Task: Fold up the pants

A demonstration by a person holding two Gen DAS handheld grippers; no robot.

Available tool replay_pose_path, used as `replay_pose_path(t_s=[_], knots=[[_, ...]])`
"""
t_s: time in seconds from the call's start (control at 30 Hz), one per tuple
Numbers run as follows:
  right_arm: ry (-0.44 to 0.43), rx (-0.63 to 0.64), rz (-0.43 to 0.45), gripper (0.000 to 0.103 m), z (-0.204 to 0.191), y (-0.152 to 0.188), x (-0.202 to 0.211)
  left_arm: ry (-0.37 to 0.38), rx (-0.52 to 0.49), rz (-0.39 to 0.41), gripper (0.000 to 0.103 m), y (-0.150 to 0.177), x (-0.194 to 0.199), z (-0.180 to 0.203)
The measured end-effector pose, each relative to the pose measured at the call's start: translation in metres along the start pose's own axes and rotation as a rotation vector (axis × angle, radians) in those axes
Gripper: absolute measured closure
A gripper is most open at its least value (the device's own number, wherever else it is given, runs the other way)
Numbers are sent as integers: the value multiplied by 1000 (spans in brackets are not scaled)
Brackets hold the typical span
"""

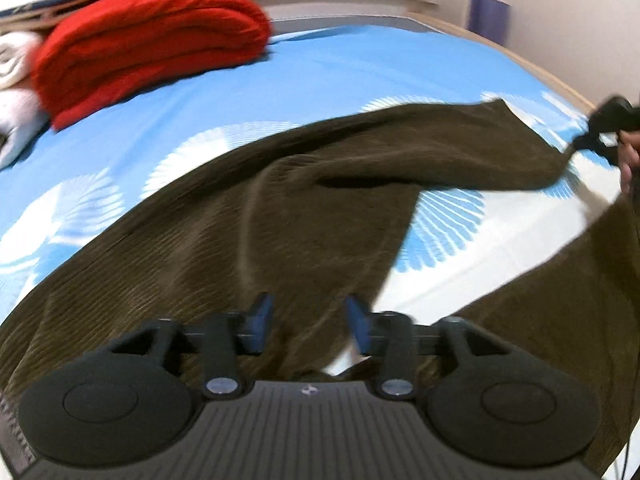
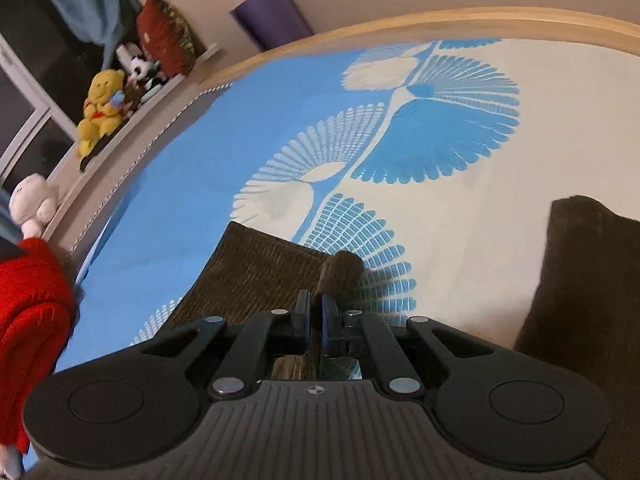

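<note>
Clearly the pants (image 1: pixel 248 216) lie spread across the bed (image 1: pixel 304 68), legs splayed apart. The right claw (image 2: pixel 315 312) is clamped on one leg's end; the left claw (image 1: pixel 310 320) hovers apart over the fabric, holding nothing. Likely step: bringing the legs together, which needs a left grip next. Only the left view shows the red blanket (image 1: pixel 148 44) whole; only the right shows the pinch.

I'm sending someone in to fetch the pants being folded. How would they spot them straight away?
Start at the bed with the blue and white fan-print sheet. Spread across its near half lie the pants, dark olive-brown with fine corduroy ribs, one end pinched in the right gripper. The folded red blanket farther back is bright and stacked; the pants are the only dark, flat-lying cloth.
</note>
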State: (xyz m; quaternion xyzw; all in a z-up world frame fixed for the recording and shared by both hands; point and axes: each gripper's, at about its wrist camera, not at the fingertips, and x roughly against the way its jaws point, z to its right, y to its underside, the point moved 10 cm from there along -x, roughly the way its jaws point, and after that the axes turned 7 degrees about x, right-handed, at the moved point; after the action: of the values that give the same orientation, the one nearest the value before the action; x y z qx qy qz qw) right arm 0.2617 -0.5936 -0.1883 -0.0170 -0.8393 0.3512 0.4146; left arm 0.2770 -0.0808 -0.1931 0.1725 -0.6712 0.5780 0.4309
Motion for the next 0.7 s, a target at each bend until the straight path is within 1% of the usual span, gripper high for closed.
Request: replay_pose_path(t_s=[0.03,0.07,0.2,0.23,0.27,0.3,0.33,0.37,0.4,0.43,0.5,0.53,0.57,0.6,0.63,0.7], knots=[[-1,-6,-3,98,4,0,1,4,-17,-2,39,2,-5,5],[-5,-13,-11,98,6,-2,-1,0,-35,-2,36,4,-10,9],[-48,-9,-45,98,9,-1,-10,-69,-87,-55,36,16,-34,12],[-52,1,-43,98,9,-2,-11,-85,-92,-75,45,21,-39,8],[-59,10,-43,99,9,-3,-12,-98,-96,-98,65,24,-44,6],[-69,17,-44,100,8,-4,-13,-104,-98,-114,77,27,-49,3],[-75,24,-45,102,7,-5,-15,-115,-104,-111,84,27,-49,-1],[-78,33,-45,103,7,-6,-16,-120,-104,-101,88,26,-48,-4],[-72,45,-50,103,8,-7,-17,-108,-89,-98,89,24,-46,-7],[-44,55,-67,103,11,-7,-19,-98,-71,-94,90,24,-44,-9],[-5,23,-96,102,20,-7,-18,-93,-50,-82,91,24,-39,-15],[5,-3,-110,99,25,-6,-17,-92,-45,-81,91,25,-37,-16],[27,-26,-122,98,30,-6,-16,-93,-39,-80,91,25,-34,-18],[48,-45,-133,88,35,-5,-15,-92,-27,-79,92,24,-32,-20],[59,-63,-135,73,39,-4,-13,-90,-16,-78,92,22,-28,-19],[53,-73,-141,62,41,1,-15,-85,1,-73,92,20,-23,-20]])
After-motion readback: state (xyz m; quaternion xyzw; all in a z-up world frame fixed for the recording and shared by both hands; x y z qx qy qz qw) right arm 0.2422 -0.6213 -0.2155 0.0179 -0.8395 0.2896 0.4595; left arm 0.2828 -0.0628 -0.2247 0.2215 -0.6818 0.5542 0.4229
